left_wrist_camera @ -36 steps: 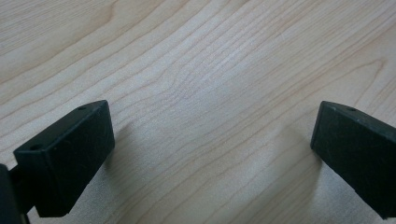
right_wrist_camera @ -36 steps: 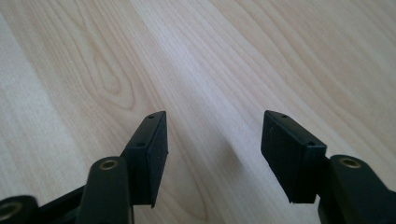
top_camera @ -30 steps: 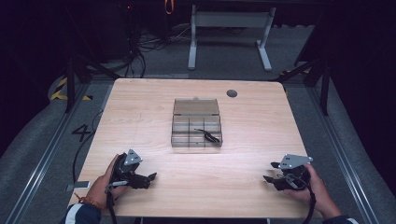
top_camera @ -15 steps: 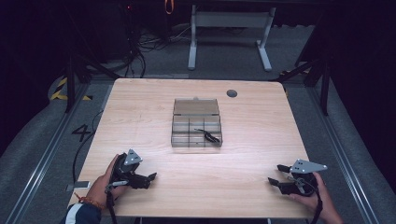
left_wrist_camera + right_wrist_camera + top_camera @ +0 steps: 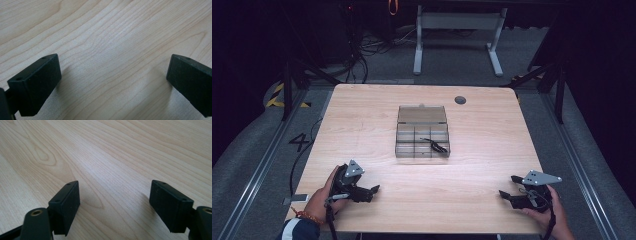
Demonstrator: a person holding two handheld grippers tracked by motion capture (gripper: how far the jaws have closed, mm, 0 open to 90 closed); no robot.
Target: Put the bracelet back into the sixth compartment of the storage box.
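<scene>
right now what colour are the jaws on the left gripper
Black, clearest in the left gripper view, above the pale wood table.

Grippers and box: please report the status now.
Left gripper open, empty. Right gripper open, empty. Clear box mid-table, small black item inside. Nothing in the way.

High view overlooks table (image 5: pixel 362 125); gripper views hug its wood

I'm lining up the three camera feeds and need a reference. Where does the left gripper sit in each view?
High view: the left gripper rests at the table's near left corner, held by the person's left hand, jaws pointing right.
Left gripper view: its own two black jaws rise from the bottom corners, wide apart, nothing between them.
Right gripper view: not in it; the jaws there are the right gripper's own.
Shared landmark: the light wood-grain table.
</scene>
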